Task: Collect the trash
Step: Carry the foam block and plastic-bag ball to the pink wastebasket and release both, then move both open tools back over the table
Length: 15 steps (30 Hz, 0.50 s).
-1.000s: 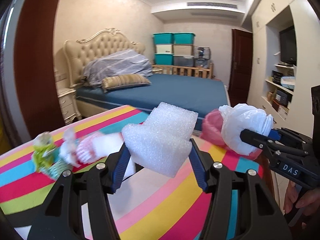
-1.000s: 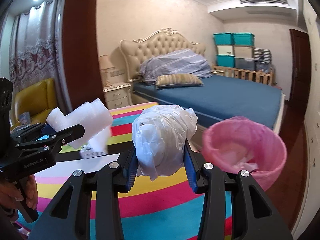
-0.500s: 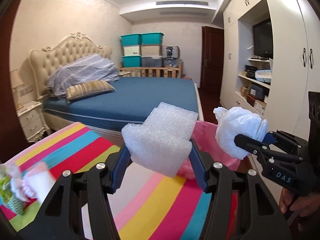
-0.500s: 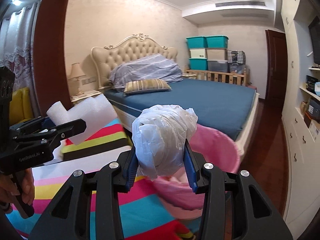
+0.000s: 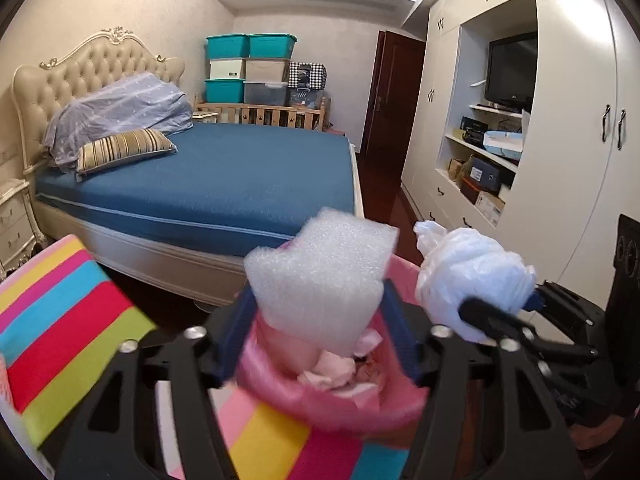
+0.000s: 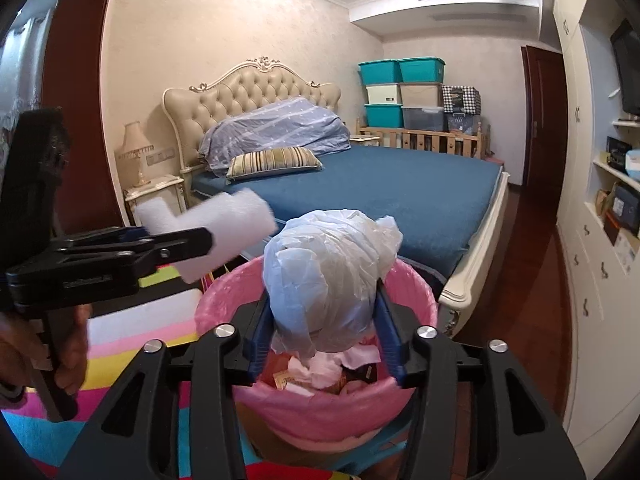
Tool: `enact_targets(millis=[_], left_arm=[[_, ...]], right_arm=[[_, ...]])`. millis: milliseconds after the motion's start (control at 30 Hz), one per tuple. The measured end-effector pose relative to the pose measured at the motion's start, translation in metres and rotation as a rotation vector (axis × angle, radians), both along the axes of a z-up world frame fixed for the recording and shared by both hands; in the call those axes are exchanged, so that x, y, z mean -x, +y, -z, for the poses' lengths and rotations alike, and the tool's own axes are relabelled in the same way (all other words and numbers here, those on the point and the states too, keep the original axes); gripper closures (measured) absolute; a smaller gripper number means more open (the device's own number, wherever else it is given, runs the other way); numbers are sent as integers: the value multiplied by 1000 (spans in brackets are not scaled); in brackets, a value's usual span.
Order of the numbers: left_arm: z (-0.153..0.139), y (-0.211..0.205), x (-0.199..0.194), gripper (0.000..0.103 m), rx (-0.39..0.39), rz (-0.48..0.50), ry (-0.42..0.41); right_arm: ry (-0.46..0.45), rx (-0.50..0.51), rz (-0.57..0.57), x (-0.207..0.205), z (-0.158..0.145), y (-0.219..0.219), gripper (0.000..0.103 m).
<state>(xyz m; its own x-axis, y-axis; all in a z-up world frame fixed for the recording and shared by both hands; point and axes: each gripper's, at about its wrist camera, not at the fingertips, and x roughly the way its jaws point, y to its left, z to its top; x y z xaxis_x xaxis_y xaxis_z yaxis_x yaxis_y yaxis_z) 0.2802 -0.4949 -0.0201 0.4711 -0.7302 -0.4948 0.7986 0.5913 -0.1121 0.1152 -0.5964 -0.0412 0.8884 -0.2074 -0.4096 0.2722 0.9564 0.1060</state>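
My left gripper (image 5: 320,320) has its blue-padded fingers (image 5: 236,332) pinched against a white foam block (image 5: 320,276), which sticks up and forward from between them; from the right wrist view the same block (image 6: 224,228) hangs just left of the bin and above its rim. My right gripper (image 6: 324,328) clamps a crumpled white plastic bag (image 6: 328,276), the blue pads (image 6: 260,336) pressing into its sides, and the bundle sits directly over the bin's mouth. That pink-lined trash bin (image 6: 320,404) is my landmark: its liner is folded over the rim, and inside I see crumpled pinkish-white tissue (image 6: 320,364) along with some orange and dark wrappers (too jumbled for me to name singly). In the left wrist view the bin (image 5: 280,396) lies below the foam, with the same pale tissue heaped in it, and the bagged bundle (image 5: 472,276) floats to its right. Left of the bin spreads a striped cloth (image 5: 64,316) in pink, blue, red, green and yellow bands. Beyond the bin stands a bed (image 6: 380,188) with a blue sheet and a striped pillow (image 6: 272,160), and further behind it stacked teal and beige storage boxes (image 6: 400,92). Right of the bin runs a white wardrobe wall (image 5: 568,120) with open shelves and a television (image 5: 512,68).
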Motion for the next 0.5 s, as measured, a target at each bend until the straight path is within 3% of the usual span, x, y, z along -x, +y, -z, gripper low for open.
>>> enact_targets(millis=[33,133,267,367,500], left_arm=[[1,-4,-3,23,-2,-6,-3],[1,-4,-10,19,-17,-47,-13],[-4,18,-8,5,-9,-130,-44],[-9,44,-6,5,-12,-186,-62],[-17,78,4,5,-21,-252,-107]], right_arm=[[-10,-4,16,1,0,-5,31],[-24,-14,41,8,-3,-10,30],[-19,-15,55,19,-2,-7,30],[4,-25,55,20,1,5,30],[11,-27,41,18,-1,26,22]])
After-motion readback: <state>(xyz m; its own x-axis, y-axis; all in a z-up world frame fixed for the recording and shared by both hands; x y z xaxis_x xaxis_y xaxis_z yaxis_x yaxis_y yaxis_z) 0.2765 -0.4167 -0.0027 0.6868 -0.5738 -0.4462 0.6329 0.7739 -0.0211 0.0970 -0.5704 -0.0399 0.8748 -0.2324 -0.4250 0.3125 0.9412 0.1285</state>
